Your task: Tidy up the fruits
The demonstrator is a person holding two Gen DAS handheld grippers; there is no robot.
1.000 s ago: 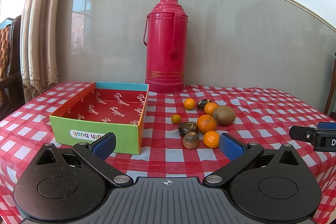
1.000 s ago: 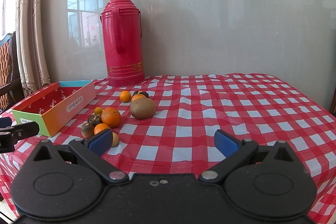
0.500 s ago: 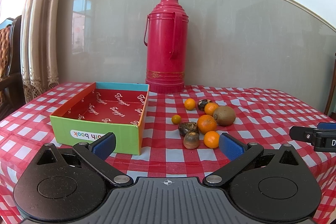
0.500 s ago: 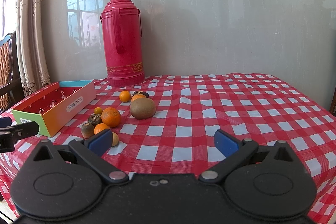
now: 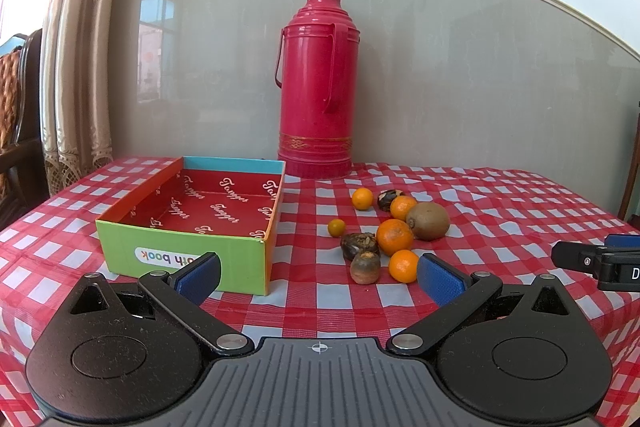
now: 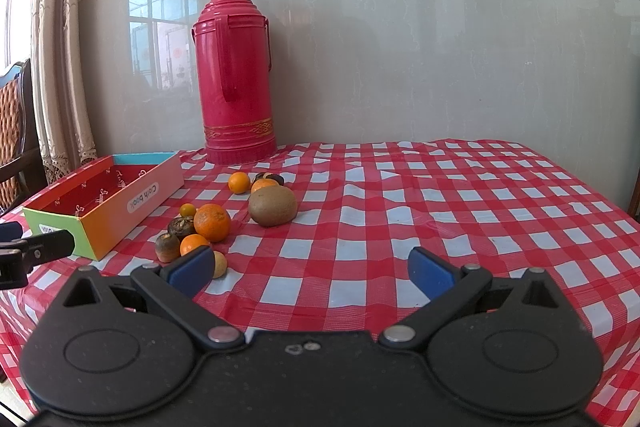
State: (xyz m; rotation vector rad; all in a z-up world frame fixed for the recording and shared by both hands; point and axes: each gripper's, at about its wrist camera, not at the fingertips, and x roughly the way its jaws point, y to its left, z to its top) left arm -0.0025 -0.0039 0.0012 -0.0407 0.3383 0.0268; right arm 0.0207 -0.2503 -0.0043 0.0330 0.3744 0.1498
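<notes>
Not started: box [image 5: 224, 203] empty, all fruits [image 5: 394, 237] loose on counter [image 6: 400, 211]. Left hand-held gripper [image 5: 318, 273] and right hand-held gripper [image 6: 310, 267] both spread apart, holding nothing.

Cardboard box [image 5: 188, 251], left wrist view: white oval label on green front wall, upside down, reads "...th book"; start hidden behind a blue finger pad. Red inner lining printed repeatedly with white script, apparently "Tangger".

Same box [image 6: 120, 207], right wrist view, at 9 o'clock: orange side wall label reads "Coth book", turned sideways.

Right gripper [image 5: 600, 261], at 3 o'clock in left wrist view: single white "D", the rest cut off.
</notes>
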